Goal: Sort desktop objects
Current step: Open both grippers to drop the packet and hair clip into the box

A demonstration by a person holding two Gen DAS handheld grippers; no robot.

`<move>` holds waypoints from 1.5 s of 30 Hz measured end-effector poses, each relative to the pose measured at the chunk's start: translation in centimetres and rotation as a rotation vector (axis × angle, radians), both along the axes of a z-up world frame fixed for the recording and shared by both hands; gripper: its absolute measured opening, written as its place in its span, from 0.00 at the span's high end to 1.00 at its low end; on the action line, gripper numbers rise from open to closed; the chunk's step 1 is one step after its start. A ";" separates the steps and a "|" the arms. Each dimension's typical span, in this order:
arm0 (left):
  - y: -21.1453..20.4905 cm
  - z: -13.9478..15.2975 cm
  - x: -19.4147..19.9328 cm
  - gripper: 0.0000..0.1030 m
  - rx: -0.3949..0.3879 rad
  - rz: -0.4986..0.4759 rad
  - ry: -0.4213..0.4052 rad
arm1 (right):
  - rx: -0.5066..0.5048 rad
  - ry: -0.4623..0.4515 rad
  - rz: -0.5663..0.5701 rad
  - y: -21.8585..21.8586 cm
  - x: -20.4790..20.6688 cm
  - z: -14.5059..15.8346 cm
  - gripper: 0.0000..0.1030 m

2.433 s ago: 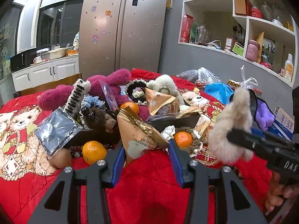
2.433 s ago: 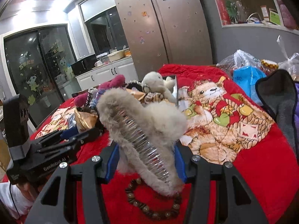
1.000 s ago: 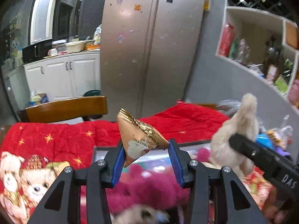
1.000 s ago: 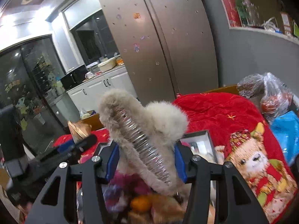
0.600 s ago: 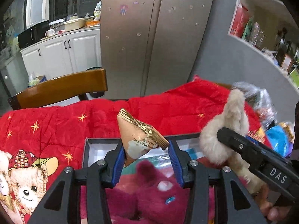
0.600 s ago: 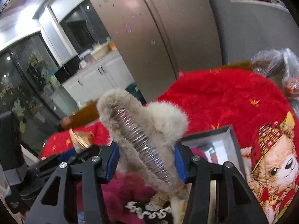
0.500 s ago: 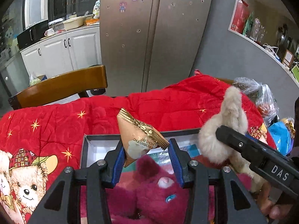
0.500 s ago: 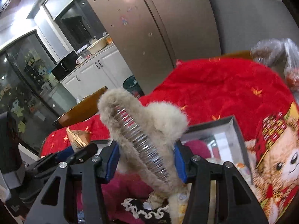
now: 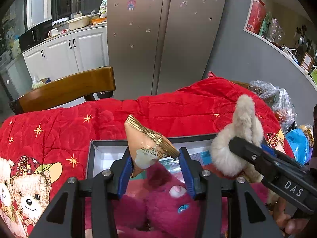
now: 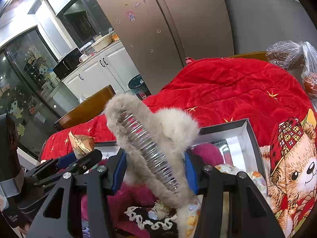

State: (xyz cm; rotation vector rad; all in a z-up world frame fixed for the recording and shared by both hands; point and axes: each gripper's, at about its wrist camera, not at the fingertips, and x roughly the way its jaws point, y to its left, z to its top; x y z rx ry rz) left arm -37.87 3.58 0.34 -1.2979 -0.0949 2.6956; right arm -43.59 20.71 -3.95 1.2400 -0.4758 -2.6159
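My left gripper [image 9: 155, 158] is shut on a triangular brown-and-gold snack packet [image 9: 147, 146], whose tip sticks up between the blue pads. It hangs over the far end of a dark box with white inner walls [image 9: 107, 141]. A magenta plush toy [image 9: 164, 202] lies in the box just beneath. My right gripper [image 10: 153, 158] is shut on a furry beige hair claw [image 10: 150, 138] with clear teeth, over the same box [image 10: 249, 134]. In the right wrist view the left gripper [image 10: 79, 156] with its packet [image 10: 81, 142] is close on the left.
A red quilt with bear prints [image 9: 178, 109] covers the table. A wooden chair back [image 9: 65, 91] stands behind its far edge, with a fridge beyond. Plastic bags [image 9: 277, 103] and a blue bag [image 9: 299, 144] sit at the right. A black-and-white crocheted piece [image 10: 150, 220] lies in the box.
Both grippers travelled from the near side of the pile to above the box's far end and tipped downward, each keeping its object. Over the last half second they hardly moved.
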 end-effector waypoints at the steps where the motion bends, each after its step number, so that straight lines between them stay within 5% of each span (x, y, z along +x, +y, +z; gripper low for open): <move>1: 0.0 0.0 0.0 0.54 0.000 -0.001 -0.003 | -0.006 -0.001 0.000 0.0 0.0 0.0 0.49; 5: -0.1 -0.1 0.0 0.49 -0.004 0.015 -0.006 | -0.012 -0.009 0.011 -0.1 0.1 0.1 0.47; 7: -0.2 0.3 0.2 0.37 -0.010 0.021 -0.003 | -0.042 -0.003 0.022 0.0 0.1 0.3 0.37; 9: -0.1 0.9 0.8 0.27 -0.025 0.028 0.031 | -0.079 0.018 0.019 0.5 0.2 0.8 0.10; 12: 0.4 2.0 1.7 0.21 -0.053 0.040 0.111 | -0.077 0.062 -0.018 1.2 0.7 1.9 0.01; 21: 2.1 4.0 3.7 0.21 -0.136 0.027 0.279 | -0.091 0.121 -0.021 1.8 1.7 3.8 0.00; 34: 1.6 5.6 4.7 0.21 -0.076 0.047 0.320 | -0.013 0.200 -0.008 1.2 3.2 6.1 0.00; 45: 1.0 9.5 7.8 0.21 -0.047 0.043 0.418 | 0.046 0.353 0.044 -0.5 8.2 12.3 0.00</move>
